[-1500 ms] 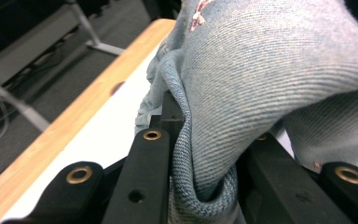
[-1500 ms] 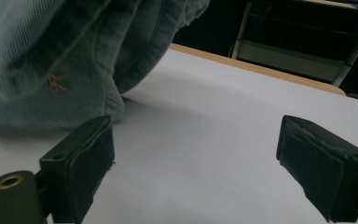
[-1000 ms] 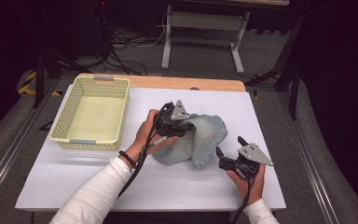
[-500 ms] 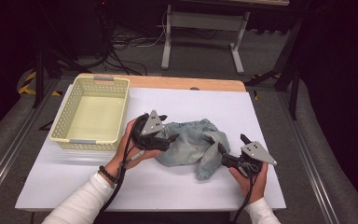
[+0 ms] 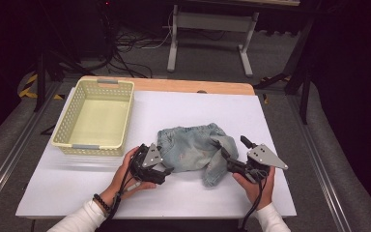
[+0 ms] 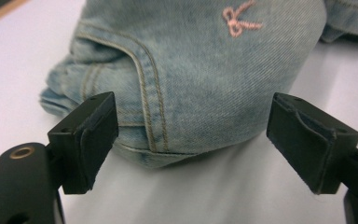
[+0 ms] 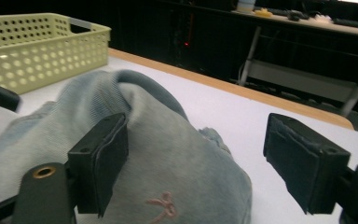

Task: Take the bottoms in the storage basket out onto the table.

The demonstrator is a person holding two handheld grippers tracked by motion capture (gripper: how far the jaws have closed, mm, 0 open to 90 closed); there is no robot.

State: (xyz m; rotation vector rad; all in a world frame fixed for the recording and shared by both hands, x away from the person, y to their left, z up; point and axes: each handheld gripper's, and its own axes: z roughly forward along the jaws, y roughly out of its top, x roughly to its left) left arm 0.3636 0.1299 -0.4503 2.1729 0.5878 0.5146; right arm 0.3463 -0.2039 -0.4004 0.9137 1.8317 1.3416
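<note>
1 yellow basket [image 5: 94,118] sits left of the jeans [image 5: 193,150].

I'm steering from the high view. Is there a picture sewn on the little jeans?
Observer: Yes. The left gripper view shows a pink bow stitched on the jeans.
Operator: Is my left tool pinching them?
Observer: No. The left tool has just been opening. A seamed edge of the jeans lies between its jaws, unpressed.
Operator: And the other one?
Observer: The right tool has just been closing, but it is not gripping. The denim bulges between its jaws, with bare table beside one pad.
</note>
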